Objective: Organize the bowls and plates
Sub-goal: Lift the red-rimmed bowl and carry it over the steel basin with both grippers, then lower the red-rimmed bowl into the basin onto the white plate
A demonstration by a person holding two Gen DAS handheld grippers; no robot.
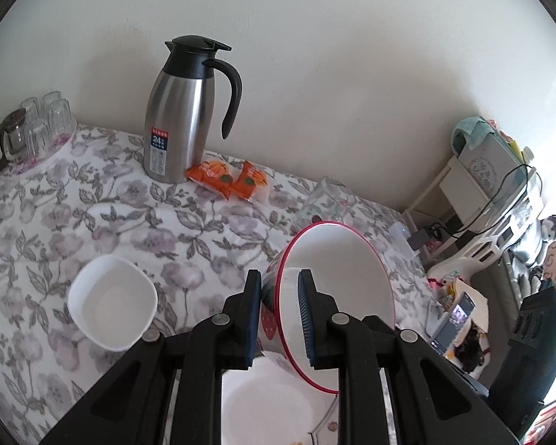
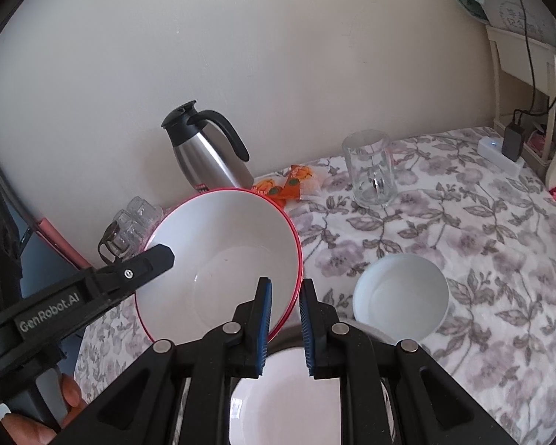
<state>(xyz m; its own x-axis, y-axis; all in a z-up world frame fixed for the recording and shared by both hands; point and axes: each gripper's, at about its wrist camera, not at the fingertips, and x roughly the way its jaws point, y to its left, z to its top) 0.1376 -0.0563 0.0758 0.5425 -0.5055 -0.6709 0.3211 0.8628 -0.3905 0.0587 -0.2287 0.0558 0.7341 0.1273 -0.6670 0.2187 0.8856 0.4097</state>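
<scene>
Red-rimmed white bowl [image 2: 218, 259] held tilted above the floral tablecloth [image 2: 444, 222], both grippers clamped on its rim from opposite sides; the left gripper [image 1: 279, 319] grips the wall bearing a strawberry print, and the right gripper [image 2: 284, 328] grips the near rim. A small white bowl [image 2: 400, 296] stands on the cloth just right of the raised bowl, and a white dish [image 2: 285, 408] lies below the grippers; a steel thermos jug [image 1: 178, 118], orange snack packets [image 1: 228, 178] and a glass mug [image 2: 370, 170] stand nearer the wall.

I count three bowls: one red-rimmed bowl [image 2: 218, 256], one small white bowl [image 2: 400, 293], one white bowl [image 2: 285, 408] under my grippers; one thermos [image 1: 181, 111]; two orange packets [image 1: 228, 178].
</scene>
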